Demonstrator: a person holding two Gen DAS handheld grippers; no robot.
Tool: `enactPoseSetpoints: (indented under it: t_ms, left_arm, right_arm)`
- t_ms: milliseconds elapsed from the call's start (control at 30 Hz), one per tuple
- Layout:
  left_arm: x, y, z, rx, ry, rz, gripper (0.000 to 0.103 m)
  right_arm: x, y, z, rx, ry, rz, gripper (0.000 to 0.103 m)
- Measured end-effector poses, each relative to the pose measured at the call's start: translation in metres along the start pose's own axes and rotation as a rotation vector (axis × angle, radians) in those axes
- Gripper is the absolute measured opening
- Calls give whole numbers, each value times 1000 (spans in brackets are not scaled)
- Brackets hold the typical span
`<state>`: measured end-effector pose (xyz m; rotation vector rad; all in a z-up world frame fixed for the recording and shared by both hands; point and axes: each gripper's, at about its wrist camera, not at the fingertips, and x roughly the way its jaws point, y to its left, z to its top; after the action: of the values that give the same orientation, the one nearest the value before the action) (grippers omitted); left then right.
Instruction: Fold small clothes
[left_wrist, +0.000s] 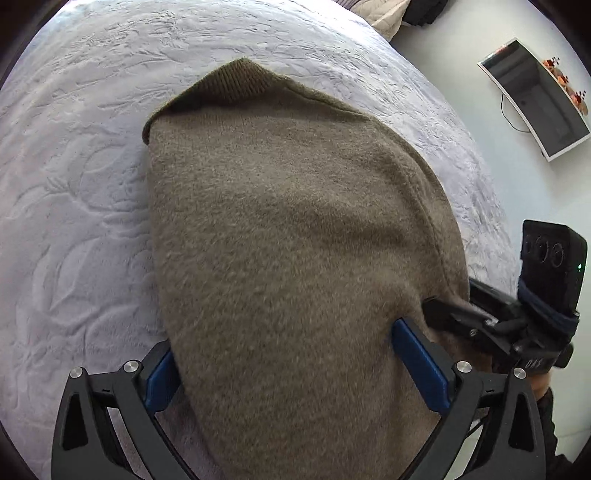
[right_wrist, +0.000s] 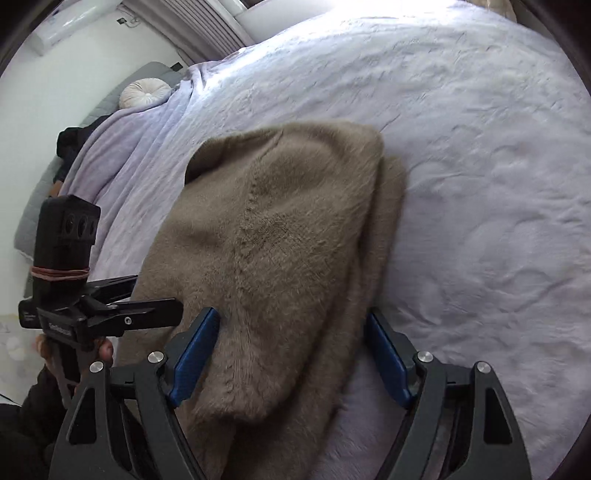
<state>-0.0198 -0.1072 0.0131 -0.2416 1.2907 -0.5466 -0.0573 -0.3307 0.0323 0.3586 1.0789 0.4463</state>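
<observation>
A: Where does the garment lie?

B: A brown knitted sweater (left_wrist: 295, 229) lies folded on the bed's pale lilac blanket (left_wrist: 74, 184), its ribbed hem at the far end as the left wrist view shows it. In the right wrist view a second layer of the same knit shows under its right edge.

A: And the left gripper (left_wrist: 288, 365)?

B: Its blue-padded fingers (left_wrist: 421, 369) stand wide apart on either side of the sweater's near end. The cloth fills the gap and drapes over the left pad; whether the pads press on it cannot be told.

A: The right gripper (right_wrist: 291, 354)?

B: Its blue fingers (right_wrist: 195, 350) are spread wide too. The sweater's near edge lies between them, close against the left pad; the right pad stands just beside the lower layer's edge, over the blanket. No clamping is seen.

A: How do the two tools stand?

B: Side by side at the sweater's near edge, each visible in the other's view.
</observation>
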Motion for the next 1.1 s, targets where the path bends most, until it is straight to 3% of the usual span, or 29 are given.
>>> enactPoseSetpoints:
  t_ms: [67, 133, 233, 433, 667, 900, 1100]
  left_arm:
    - [-1, -4, 0, 20, -21, 6, 88]
    - [-10, -13, -3, 77, -56, 25, 63]
    - [-26, -19, -2, 116, -75, 32, 47]
    - [-69, -16, 13, 136, -142, 85, 47]
    - [-115, 28, 51, 96, -202, 160, 47]
    - [-113, 77, 83, 30, -191, 224, 47]
    - [-83, 128, 105, -29, -140, 198, 47]
  right_arm:
    - [10, 6, 5, -3, -17, 31, 67]
    - [11, 21, 9, -55, -24, 0, 48]
    - [1, 52, 13, -151, -55, -21, 43]
    - [-15, 115, 32, -300, -125, -63, 42]
    - [7, 158, 83, -350, -142, -7, 42]
    - [59, 174, 123, -304, -78, 3, 42]
    - [106, 161, 146, -241, -20, -8, 42]
